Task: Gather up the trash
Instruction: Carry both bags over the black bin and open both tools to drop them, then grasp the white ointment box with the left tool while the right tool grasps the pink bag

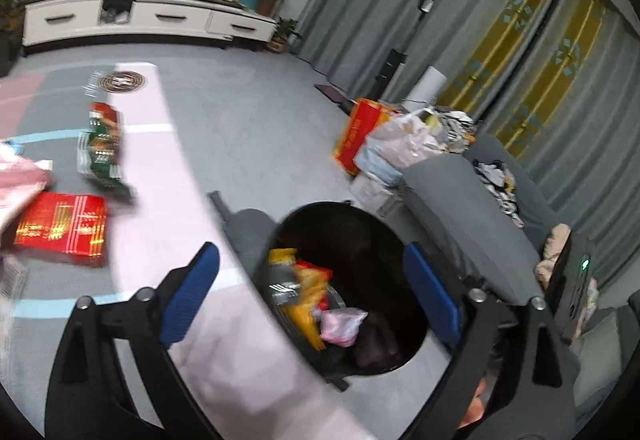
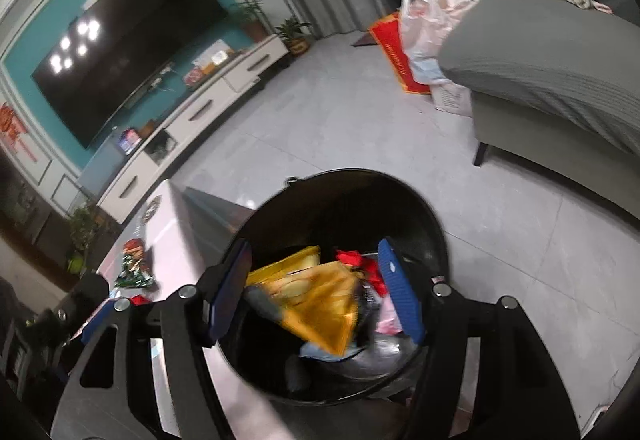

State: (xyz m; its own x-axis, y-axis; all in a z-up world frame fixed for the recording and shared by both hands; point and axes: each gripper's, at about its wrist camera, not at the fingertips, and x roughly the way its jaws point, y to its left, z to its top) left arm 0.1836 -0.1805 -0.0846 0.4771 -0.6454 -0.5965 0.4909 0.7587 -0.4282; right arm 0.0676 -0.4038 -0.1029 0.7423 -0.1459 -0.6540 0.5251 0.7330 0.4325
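bin (image 2: 424, 216) brims with wrappers (image 2: 320, 304); both claws (image 1: 316, 296) (image 2: 316, 292) wide and empty, so careless drops may spill over its rim

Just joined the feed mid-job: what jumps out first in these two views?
The black trash bin beside the table, already holding a yellow snack bag and other wrappers, with both grippers open above it. On the table a red box and a green wrapper remain.

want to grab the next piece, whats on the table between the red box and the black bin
In the left wrist view only bare pale tabletop separates the red box from the black bin; the green packet lies beyond the box.
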